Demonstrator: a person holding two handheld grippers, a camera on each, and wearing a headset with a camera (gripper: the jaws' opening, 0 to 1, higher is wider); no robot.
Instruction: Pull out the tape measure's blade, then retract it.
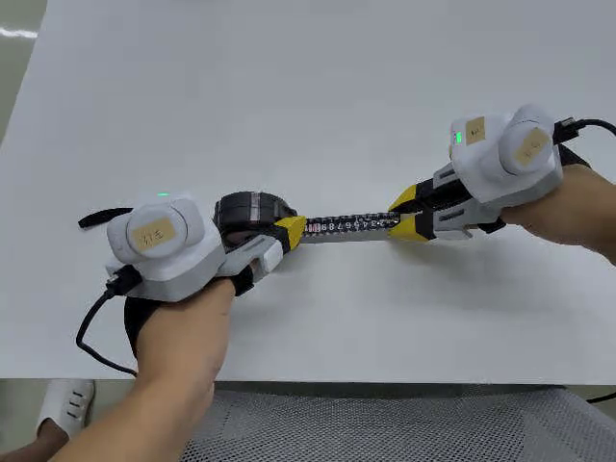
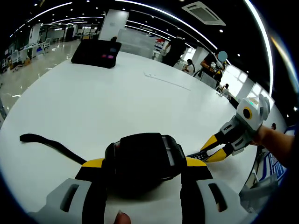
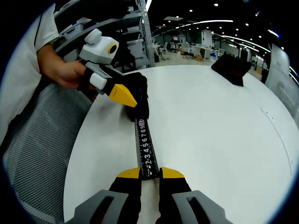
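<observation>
Gripping the tape measure (image 1: 252, 214) case near the front edge of the worktop (image 1: 318, 87), the left gripper (image 2: 145, 164) has its fingers (image 2: 93, 163) clamped on both sides of it. Farther out, the extended blade (image 1: 351, 226) runs across the worktop to the right gripper (image 1: 406, 214), whose fingers pinch its tip.

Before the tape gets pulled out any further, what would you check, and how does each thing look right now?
1. Hold of the left gripper on the tape measure case: ok.
2. Hold of the right gripper on the end of the blade: ok.
3. The blade straight between the grippers, no kink: ok.
4. The strap lying away from the blade: ok.
5. Lock on the case released: cannot tell.
</observation>
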